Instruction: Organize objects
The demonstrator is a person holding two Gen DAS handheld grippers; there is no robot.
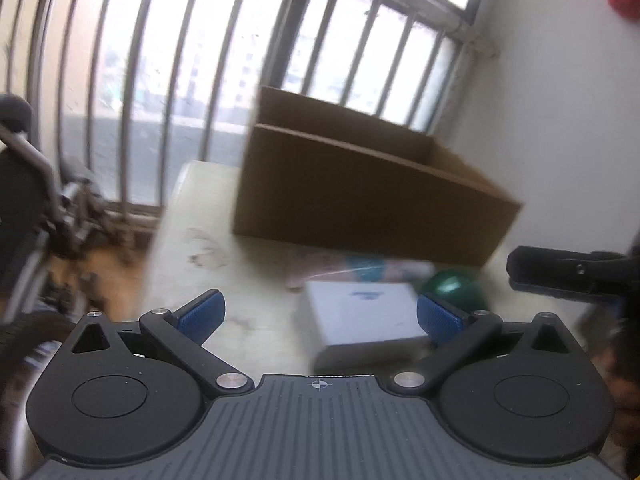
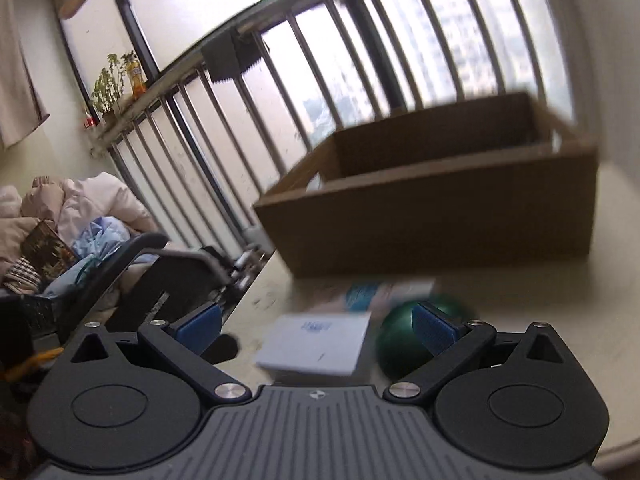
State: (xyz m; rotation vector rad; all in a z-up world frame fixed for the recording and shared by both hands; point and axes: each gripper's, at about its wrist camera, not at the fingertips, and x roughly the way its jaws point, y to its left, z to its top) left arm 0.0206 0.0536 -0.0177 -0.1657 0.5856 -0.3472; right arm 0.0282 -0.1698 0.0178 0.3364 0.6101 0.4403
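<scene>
In the left wrist view, the left tongs (image 1: 320, 314) are standing wide apart with nothing between the blue pads (image 1: 202, 314), hovering over the pale tabletop (image 1: 208, 240). A white box (image 1: 366, 322) is lying just ahead, near the right pad, with a green ball (image 1: 456, 286) sitting just beyond its far right corner and a flat packet (image 1: 360, 266) lying behind it, blurred. Farther back a carton (image 1: 360, 188) is standing open-topped on the tabletop, in front of the window bars (image 1: 180, 60). A dark finger of the right tongs (image 1: 568, 270) is reaching in from the right edge. A wheelchair (image 1: 36, 200) is standing on the floor to the left. In the right wrist view, the right tongs (image 2: 316, 326) are also gaping empty above the tabletop (image 2: 540, 300). The white box (image 2: 316, 342) is lying between the pads' line and slightly ahead, the green ball (image 2: 400, 340) sitting just right of it, partly hidden by the right pad (image 2: 430, 328). The packet (image 2: 384, 292) is lying beyond both, and the carton (image 2: 440, 208) is standing at the far side.
</scene>
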